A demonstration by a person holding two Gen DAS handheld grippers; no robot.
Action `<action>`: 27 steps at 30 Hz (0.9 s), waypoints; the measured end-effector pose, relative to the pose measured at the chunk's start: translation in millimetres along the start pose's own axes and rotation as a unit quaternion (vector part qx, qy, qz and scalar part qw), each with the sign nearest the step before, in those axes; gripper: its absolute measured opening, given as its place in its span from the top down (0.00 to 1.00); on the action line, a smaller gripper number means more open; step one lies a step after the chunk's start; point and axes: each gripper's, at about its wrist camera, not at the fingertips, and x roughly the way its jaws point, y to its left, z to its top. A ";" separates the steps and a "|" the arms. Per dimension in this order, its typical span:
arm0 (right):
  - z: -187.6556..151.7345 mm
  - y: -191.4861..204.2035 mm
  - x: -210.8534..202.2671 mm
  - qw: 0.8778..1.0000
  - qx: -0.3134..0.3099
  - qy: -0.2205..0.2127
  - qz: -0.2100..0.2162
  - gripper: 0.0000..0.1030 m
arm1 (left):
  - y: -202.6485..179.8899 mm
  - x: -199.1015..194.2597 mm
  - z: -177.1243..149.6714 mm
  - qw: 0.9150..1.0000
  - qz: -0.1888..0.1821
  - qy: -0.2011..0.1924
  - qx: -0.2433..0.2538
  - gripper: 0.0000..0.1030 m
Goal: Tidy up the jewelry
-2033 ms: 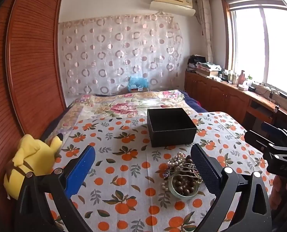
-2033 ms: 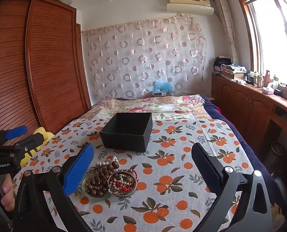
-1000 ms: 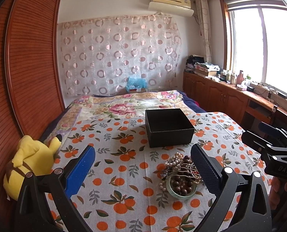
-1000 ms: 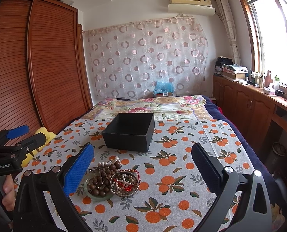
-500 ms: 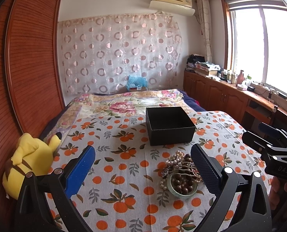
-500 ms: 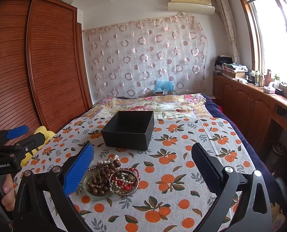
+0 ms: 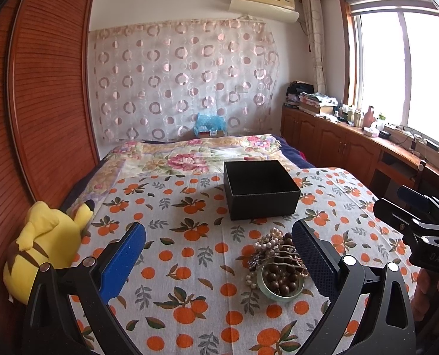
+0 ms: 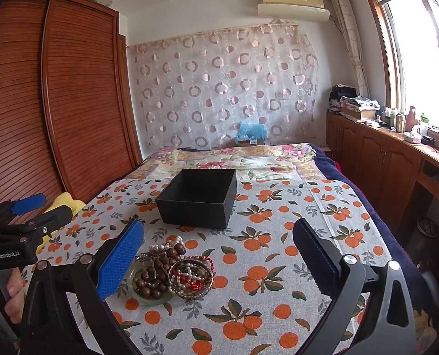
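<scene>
A black open box [image 7: 260,189] [image 8: 200,196] stands on the orange-print cloth on the bed. In front of it a glass dish [image 7: 280,282] [image 8: 149,285] holds brown beads, with pearl strands spilling over its far side. Beside it a metal bowl [image 8: 191,278] holds pearls and red cord. My left gripper [image 7: 219,257] is open and empty, with the dish just inside its right finger. My right gripper [image 8: 218,254] is open and empty, with both dishes just inside its left finger. Each gripper shows at the edge of the other's view.
A yellow plush toy [image 7: 41,251] lies at the bed's left edge by the wooden wardrobe [image 8: 56,118]. A floral quilt [image 7: 195,156] covers the far half of the bed. Wooden cabinets [image 8: 382,159] with clutter run under the window on the right.
Both views have shifted only slightly. The grippers stay open and nothing on the bed has moved.
</scene>
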 end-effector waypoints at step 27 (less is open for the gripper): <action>-29.7 -14.8 31.0 0.997 -0.012 0.058 0.040 0.08 | 10.3 65.5 -27.6 0.994 -0.060 0.094 0.001 0.07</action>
